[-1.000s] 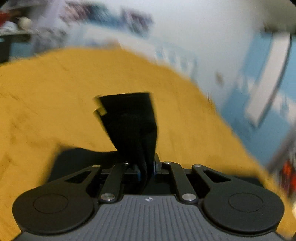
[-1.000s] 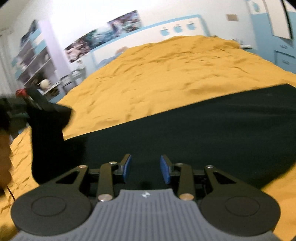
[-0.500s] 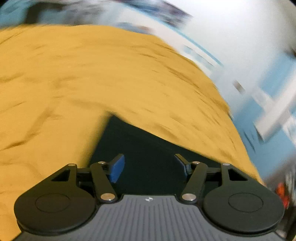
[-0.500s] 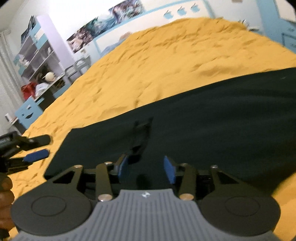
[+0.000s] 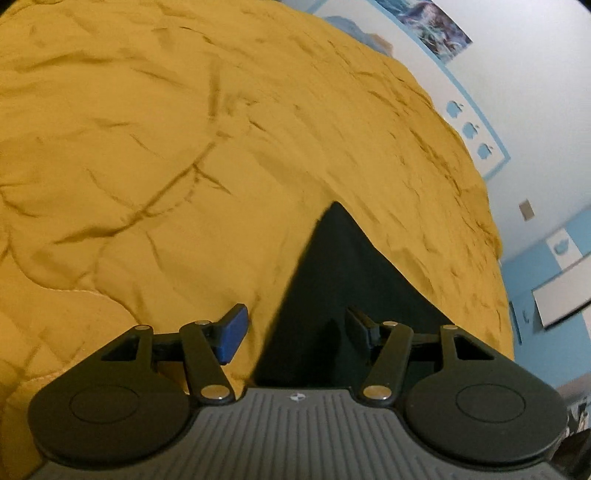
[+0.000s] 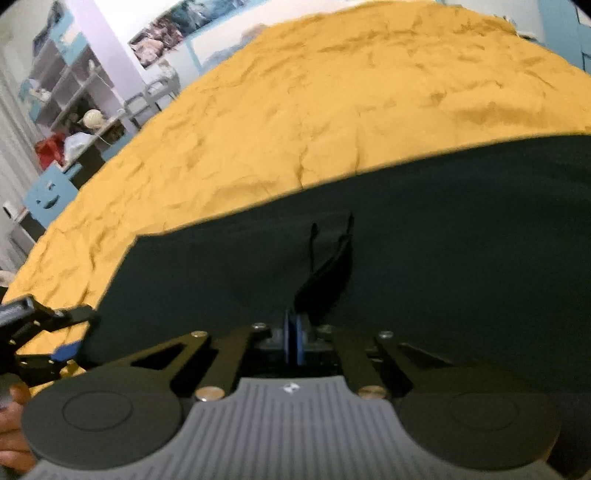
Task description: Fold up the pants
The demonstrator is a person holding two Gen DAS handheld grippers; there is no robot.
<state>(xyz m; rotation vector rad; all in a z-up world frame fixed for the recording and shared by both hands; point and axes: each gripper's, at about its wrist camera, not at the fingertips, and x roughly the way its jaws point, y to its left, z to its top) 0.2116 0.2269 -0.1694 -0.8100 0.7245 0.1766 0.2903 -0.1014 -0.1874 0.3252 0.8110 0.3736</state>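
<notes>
Pants: I see the dark pants [image 6: 406,266] lying flat across the yellow quilt [image 6: 332,92], filling the lower half of my right wrist view; in the left wrist view only one pointed corner of them [image 5: 340,280] shows, reaching up onto the quilt [image 5: 147,147].
Right gripper: my right gripper [image 6: 293,341] has its blue pads pressed together on a raised pinch of the pants — a small ridge of dark cloth stands up from the flat fabric just ahead of the tips.
Left gripper: my left gripper [image 5: 295,328] has its fingers spread wide and holds nothing; the blue pad of one finger [image 5: 232,332] sits over bare quilt, the other finger over the dark corner, so the pants' edge runs between them.
Left gripper from the right view: I also see it at the far left edge [image 6: 55,343], fingers apart, right at the pants' end edge; whether it touches the cloth I cannot tell.
Hand: part of a hand [image 6: 14,424] shows in the bottom left corner of the right view.
Room: shelves [image 6: 62,85] and a poster [image 6: 177,33] stand against the wall beyond the quilt — slightly blurred.
</notes>
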